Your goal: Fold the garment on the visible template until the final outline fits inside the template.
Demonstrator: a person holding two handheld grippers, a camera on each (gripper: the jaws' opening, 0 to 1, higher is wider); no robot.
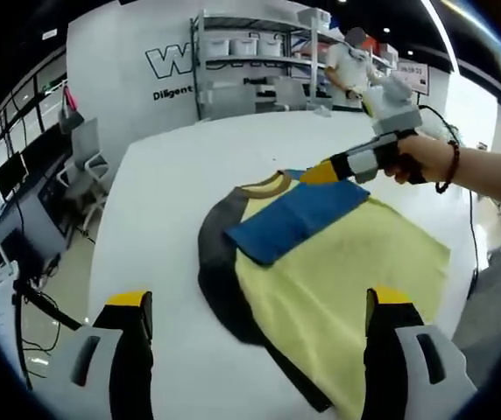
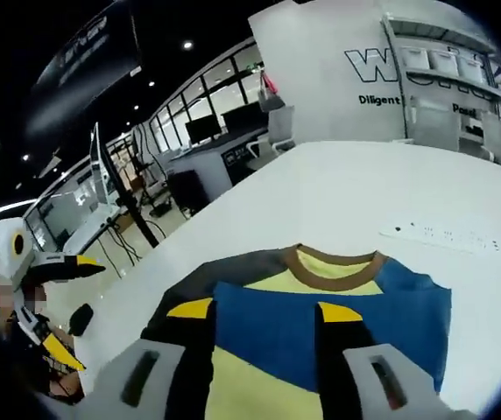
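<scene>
Right gripper (image 2: 255, 308) sits over the blue sleeve (image 2: 338, 324), jaws parted (we can't tell if pinching). Left gripper (image 1: 255, 302) hangs open and empty, farther off; the T-shirt (image 1: 338, 289) runs collar-to-hem toward it.

Left gripper (image 1: 255, 319) is hanging with its jaws spread wide, nothing between them. Right gripper (image 2: 264, 311) has its jaws parted too, a moderate gap. From the left gripper view you can see the person's right hand (image 1: 419, 157) wrapped around its handle, forearm stretched out.
</scene>
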